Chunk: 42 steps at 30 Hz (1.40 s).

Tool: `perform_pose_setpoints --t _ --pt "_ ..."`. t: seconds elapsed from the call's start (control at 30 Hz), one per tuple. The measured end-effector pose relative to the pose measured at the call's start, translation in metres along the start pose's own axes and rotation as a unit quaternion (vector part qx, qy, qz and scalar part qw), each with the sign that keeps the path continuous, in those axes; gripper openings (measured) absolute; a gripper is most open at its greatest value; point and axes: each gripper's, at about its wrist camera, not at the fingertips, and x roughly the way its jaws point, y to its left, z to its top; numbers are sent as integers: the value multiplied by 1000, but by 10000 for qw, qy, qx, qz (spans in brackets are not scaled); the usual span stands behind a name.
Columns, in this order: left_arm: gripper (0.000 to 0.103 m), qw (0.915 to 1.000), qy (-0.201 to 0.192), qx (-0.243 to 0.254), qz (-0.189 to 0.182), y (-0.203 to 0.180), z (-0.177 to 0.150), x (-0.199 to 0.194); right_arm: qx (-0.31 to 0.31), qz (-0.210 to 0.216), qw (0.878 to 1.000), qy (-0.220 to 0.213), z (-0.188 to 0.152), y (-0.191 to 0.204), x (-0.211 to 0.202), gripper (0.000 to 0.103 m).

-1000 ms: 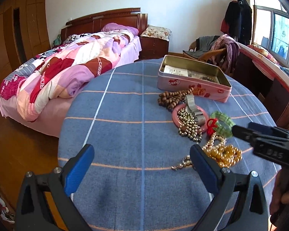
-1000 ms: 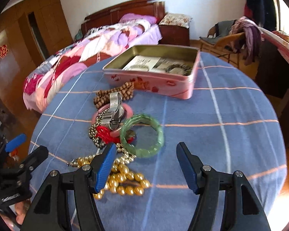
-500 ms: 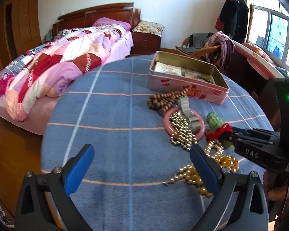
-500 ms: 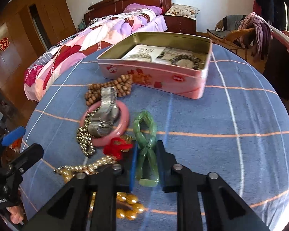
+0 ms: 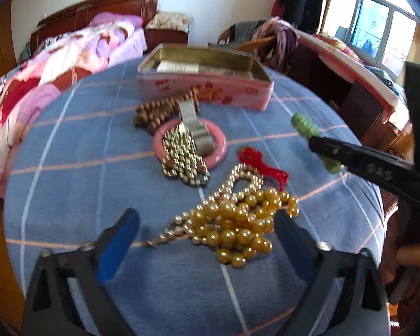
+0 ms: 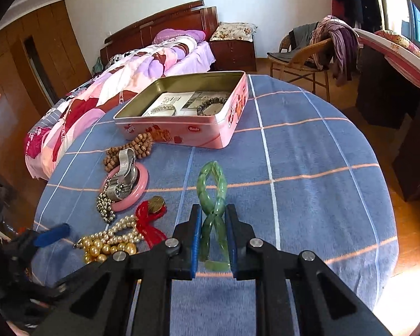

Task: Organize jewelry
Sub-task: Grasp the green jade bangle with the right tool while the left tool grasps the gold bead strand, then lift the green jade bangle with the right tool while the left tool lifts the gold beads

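My right gripper (image 6: 212, 212) is shut on a green bead bracelet (image 6: 211, 179), squeezed into a figure-eight twist and held a little above the blue cloth. In the left wrist view the same bracelet (image 5: 302, 123) pokes out of the right gripper (image 5: 313, 141) at the right. My left gripper (image 5: 205, 218) points down over a heap of gold beads (image 5: 238, 224) with a pearl strand. Its jaws are closing, and the heap lies between them untouched. The open pink tin (image 6: 198, 134) at the back holds a paper and two bracelets.
A pink bangle (image 6: 142, 179) carries a silver watch (image 6: 126, 170) and a silver bead chain (image 5: 182, 159). Wooden beads (image 6: 137, 145) lie against the tin. A red knot with a coin (image 6: 148, 215) sits beside the pearls. A bed (image 6: 126, 78) and a chair (image 6: 308, 53) stand beyond the round table.
The right gripper shut on the green bracelet, squeezed it into a twist and raised it. The left gripper moved in over the gold beads, tipped down, and its jaws narrowed a little.
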Motion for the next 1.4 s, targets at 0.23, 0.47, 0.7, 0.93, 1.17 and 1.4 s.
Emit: perform_pose_setpoints --t 0.23,0.47,0.7,0.93,1.17,1.4 --pt "31 9998 -81 -79 -147 6 -2 -13 -26 52 10000 -63 -7 3 -9 17" --pt "12 9985 -408 -294 -232 25 -1 -36 -85 122 9998 -158 -7 12 -18 17" --pt "70 9984 -307 -448 -127 32 -5 -36 -166 158 9996 -149 -9 21 -20 17" --pt "40 9998 -15 -31 198 13 -4 -13 -174 190 9995 -161 -9 25 -21 17" --pt "11 9992 -63 -397 -51 25 -3 -11 -186 163 9995 -193 -10 25 -25 17" --pt "11 9943 -829 -501 -434 36 4 -59 -63 155 9994 -302 -8 21 -30 17"
